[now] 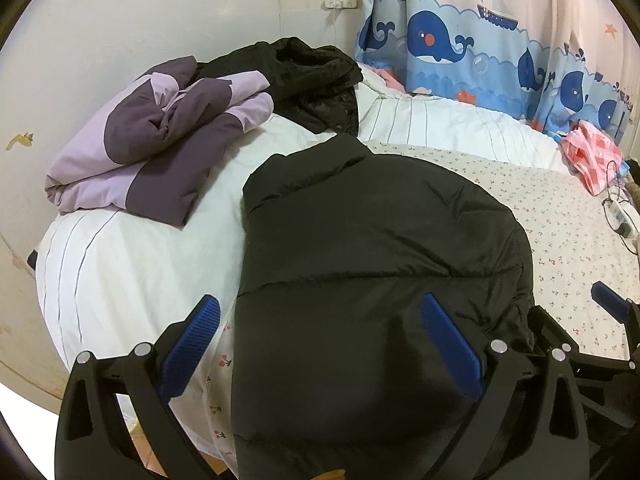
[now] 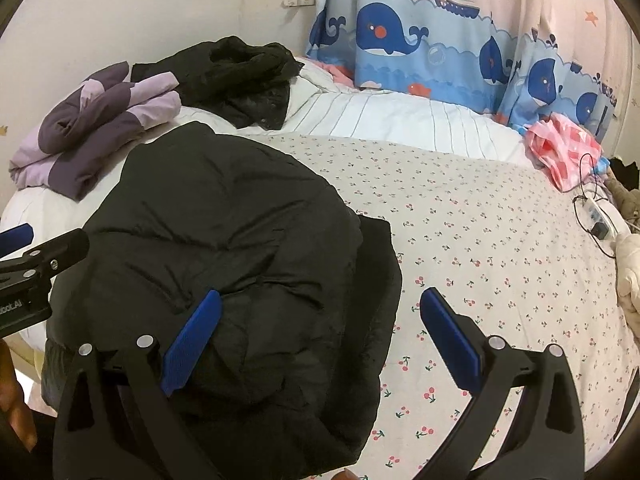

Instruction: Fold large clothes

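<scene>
I am holding my left gripper spread wide over the near end of the black puffer jacket, its blue pads gripping nothing; the left pad is hanging over the white striped quilt, the right one over the jacket. My right gripper is gaping just as wide and empty, one pad above the jacket's right edge and the other above the cherry-print bed sheet. The jacket is lying folded on the bed, its long axis running from near to far, with the collar pointing to the far side. Beyond it, to the far left, a purple folded garment and a crumpled black garment are sitting on the quilt.
</scene>
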The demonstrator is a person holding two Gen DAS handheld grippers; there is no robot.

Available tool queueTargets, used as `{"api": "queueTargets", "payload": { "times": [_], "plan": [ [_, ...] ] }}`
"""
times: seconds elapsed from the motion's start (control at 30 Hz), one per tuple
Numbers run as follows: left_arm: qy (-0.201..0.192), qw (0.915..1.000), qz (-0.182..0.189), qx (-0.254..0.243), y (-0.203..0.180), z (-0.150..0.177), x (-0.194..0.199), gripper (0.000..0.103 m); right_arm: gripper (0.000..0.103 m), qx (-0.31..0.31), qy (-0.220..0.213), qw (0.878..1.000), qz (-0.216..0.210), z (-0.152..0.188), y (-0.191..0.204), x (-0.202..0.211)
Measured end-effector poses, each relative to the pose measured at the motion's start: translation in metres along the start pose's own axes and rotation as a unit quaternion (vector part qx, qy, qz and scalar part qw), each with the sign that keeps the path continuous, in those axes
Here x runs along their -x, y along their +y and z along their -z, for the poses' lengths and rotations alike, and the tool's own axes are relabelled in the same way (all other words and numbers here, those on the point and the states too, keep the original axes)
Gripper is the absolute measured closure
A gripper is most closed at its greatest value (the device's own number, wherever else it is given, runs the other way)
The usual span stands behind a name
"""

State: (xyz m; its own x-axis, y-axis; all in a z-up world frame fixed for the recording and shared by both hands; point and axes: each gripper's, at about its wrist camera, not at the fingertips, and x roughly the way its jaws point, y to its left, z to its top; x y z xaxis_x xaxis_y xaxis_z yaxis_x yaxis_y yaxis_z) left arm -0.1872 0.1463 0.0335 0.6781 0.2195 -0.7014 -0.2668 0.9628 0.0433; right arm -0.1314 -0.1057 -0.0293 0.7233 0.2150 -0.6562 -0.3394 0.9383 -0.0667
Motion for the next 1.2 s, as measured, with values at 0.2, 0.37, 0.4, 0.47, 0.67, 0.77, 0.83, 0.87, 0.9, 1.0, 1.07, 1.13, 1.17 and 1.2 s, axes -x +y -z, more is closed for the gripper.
{"api": "queueTargets", "payload": {
  "times": [0.2,0.37,0.4,0.47,0.67,0.77,0.83,0.87,0.9,1.0,1.07,1.13,1.17,1.2],
  "plan": [
    [-0.011,0.9999,-0.005,-0.006,-0.001,-0.001,0.003,0.007,0.007,0.003,-0.005,1.0,-0.003,0.0,0.002,0.003],
    [-0.014,0.9999,-0.003,-0.006,-0.001,-0.002,0.003,0.007,0.007,0.006,-0.01,1.0,-0.002,0.0,0.005,0.006],
    [-0.014,0.9999,-0.004,-0.006,-0.002,-0.001,0.004,0.007,0.007,0.007,-0.01,1.0,-0.002,0.0,0.006,0.006],
    [-0.012,0.9999,-0.003,-0.006,-0.002,-0.001,0.004,0.007,0.007,0.008,-0.01,1.0,-0.004,-0.001,0.005,0.005],
    [-0.012,0.9999,-0.002,-0.008,-0.003,0.0,0.004,0.007,0.007,0.008,-0.01,1.0,-0.004,-0.001,0.006,0.005],
    [-0.011,0.9999,-0.001,-0.009,-0.004,0.0,0.004,0.007,0.007,0.007,-0.009,1.0,-0.004,0.0,0.006,0.005],
    [-0.011,0.9999,-0.001,-0.008,-0.004,0.0,0.004,0.007,0.007,0.007,-0.01,1.0,-0.003,0.0,0.007,0.005],
    [-0.011,0.9999,0.0,-0.009,-0.005,0.0,0.004,0.007,0.007,0.007,-0.01,1.0,-0.003,0.0,0.007,0.005],
    [-0.011,0.9999,-0.001,-0.009,-0.005,0.0,0.004,0.007,0.007,0.007,-0.01,1.0,-0.003,-0.001,0.008,0.005],
    [-0.009,0.9999,0.001,-0.009,-0.005,0.001,0.003,0.007,0.007,0.01,-0.01,1.0,-0.002,-0.002,0.011,0.004],
    [-0.008,0.9999,0.003,-0.008,-0.005,0.001,0.002,0.007,0.007,0.01,-0.009,1.0,-0.003,-0.002,0.013,0.004],
    [-0.006,0.9999,0.003,-0.008,-0.005,0.001,0.001,0.007,0.007,0.011,-0.01,1.0,-0.004,-0.003,0.015,0.004],
    [-0.005,0.9999,0.003,-0.009,-0.005,0.001,-0.001,0.007,0.007,0.012,-0.01,1.0,-0.004,-0.004,0.014,0.003],
    [-0.004,0.9999,0.004,-0.008,-0.005,0.001,-0.001,0.007,0.007,0.013,-0.011,1.0,-0.004,-0.004,0.015,0.004]
  ]
}}
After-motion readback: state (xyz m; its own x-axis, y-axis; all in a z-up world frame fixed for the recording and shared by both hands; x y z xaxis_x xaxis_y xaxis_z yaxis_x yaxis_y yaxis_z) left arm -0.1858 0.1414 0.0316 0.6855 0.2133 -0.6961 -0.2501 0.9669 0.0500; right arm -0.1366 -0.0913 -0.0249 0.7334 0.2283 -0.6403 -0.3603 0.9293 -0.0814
